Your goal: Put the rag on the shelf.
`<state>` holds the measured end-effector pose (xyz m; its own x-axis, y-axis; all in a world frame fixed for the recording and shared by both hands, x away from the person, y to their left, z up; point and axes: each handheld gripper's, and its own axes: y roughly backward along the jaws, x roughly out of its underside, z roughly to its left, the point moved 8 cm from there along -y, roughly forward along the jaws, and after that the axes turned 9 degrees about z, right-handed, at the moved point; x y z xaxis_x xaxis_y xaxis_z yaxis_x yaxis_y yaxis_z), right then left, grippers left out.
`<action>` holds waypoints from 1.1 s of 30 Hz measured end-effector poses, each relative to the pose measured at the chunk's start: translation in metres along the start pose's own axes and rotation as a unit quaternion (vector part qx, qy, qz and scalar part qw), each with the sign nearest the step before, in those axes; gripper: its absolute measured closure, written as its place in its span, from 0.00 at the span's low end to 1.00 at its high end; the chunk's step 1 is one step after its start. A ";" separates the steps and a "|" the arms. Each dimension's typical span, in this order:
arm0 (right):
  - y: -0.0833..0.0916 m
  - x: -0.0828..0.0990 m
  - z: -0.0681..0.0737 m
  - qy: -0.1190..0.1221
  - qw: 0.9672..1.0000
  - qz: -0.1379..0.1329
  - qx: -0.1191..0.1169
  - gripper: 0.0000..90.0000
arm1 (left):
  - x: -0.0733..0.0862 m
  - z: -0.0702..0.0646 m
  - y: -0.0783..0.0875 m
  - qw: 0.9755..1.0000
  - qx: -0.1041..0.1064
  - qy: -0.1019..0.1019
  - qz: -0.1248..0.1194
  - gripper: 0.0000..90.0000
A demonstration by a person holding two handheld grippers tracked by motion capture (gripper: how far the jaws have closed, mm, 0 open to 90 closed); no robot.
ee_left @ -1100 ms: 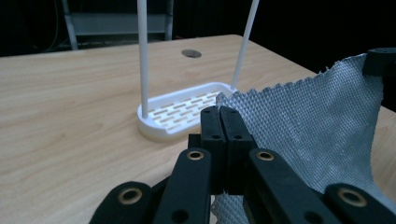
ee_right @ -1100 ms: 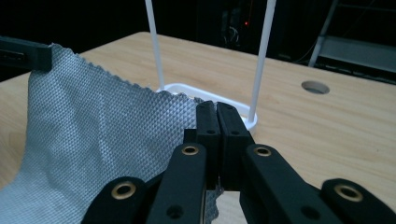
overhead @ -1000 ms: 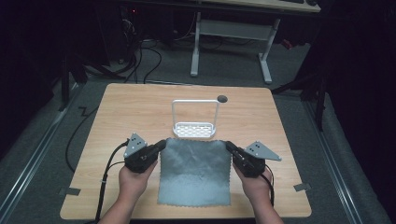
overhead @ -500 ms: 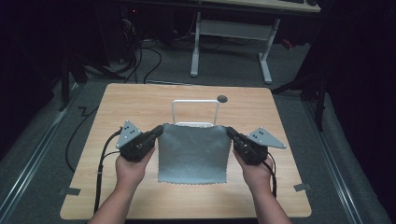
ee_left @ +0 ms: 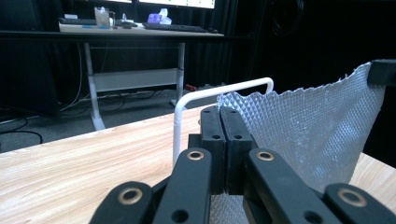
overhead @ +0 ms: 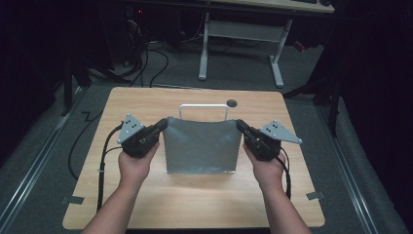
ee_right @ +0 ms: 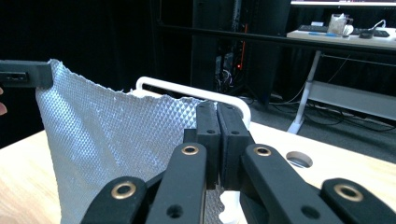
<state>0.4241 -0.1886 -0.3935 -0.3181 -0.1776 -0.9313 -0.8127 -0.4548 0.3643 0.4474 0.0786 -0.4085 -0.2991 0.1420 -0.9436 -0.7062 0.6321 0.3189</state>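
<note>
A grey textured cloth [overhead: 202,145] hangs above the table, stretched between both grippers by its two upper corners. My left gripper [overhead: 163,124] is shut on the cloth's left corner, and my right gripper [overhead: 240,125] is shut on its right corner. In the left gripper view the cloth [ee_left: 303,126] spreads to the right of the closed jaws, with the other gripper's tip at its far corner. The right gripper view shows the cloth [ee_right: 107,144] spreading to the left. A white wire rack [overhead: 203,107] stands just behind the cloth, its top bar [ee_left: 219,92] [ee_right: 187,89] showing above the cloth's edge.
The wooden table [overhead: 146,105] has a round cable hole [overhead: 232,103] near its far edge. A white-legged desk [overhead: 241,48] stands beyond the table, with cables on the floor at the left. Tape marks sit near the table's front corners.
Both grippers have risen with the cloth, which lay flat on the table a second ago and now hangs upright in front of the rack.
</note>
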 end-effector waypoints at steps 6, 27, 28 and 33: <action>-0.007 -0.011 -0.006 -0.006 1.000 -0.004 0.002 0.99 | -0.010 0.006 -0.006 1.000 -0.005 -0.005 -0.003 1.00; -0.052 -0.039 -0.038 -0.016 1.000 -0.005 0.020 0.99 | -0.047 0.043 -0.052 0.999 -0.037 -0.034 -0.005 1.00; -0.055 -0.041 -0.040 -0.018 1.000 -0.004 0.020 0.99 | -0.048 0.045 -0.056 0.999 -0.040 -0.036 -0.003 1.00; -0.067 -0.048 -0.049 -0.024 0.999 0.003 0.023 0.99 | -0.051 0.054 -0.070 0.998 -0.043 -0.040 0.005 1.00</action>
<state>0.5176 -0.1923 -0.3732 -0.3441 -0.1376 -0.9288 -0.8326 -0.4124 0.3696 0.5469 0.0685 -0.3870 -0.2571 0.2101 -0.9433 -0.7568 0.5632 0.3317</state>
